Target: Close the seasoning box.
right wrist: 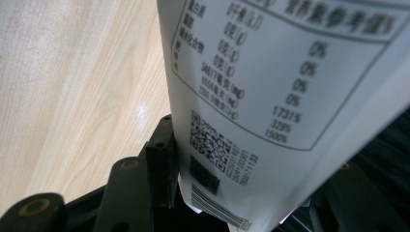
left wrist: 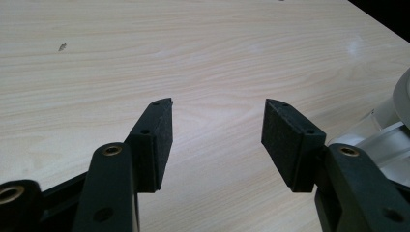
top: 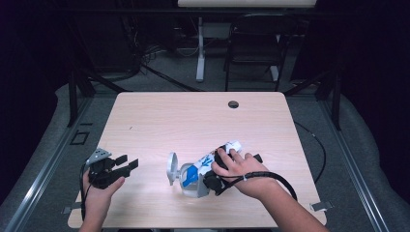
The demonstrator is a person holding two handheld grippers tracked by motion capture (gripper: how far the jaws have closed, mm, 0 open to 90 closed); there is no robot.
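Observation:
A white pouch with blue print (top: 223, 153) lies tilted in my right gripper (top: 209, 173), its lower end at a clear container (top: 189, 178) with a white round lid (top: 171, 168) standing open. Up close, the pouch (right wrist: 270, 87) shows a nutrition table, a QR code and a barcode. It sits between the jaws of the right gripper (right wrist: 251, 159), and the left pad (right wrist: 162, 164) presses on it. My left gripper (top: 129, 162) is held near the table's front left corner, apart from the container. Nothing is between the wide-open jaws of the left gripper (left wrist: 217, 125).
The light wooden table (top: 193, 121) has a round cable hole (top: 233, 104) near its far edge. A chair (top: 256, 43) and desk legs stand behind it. A black cable (top: 316, 145) loops off the right side. The container's edge (left wrist: 387, 130) lies right of the left jaws.

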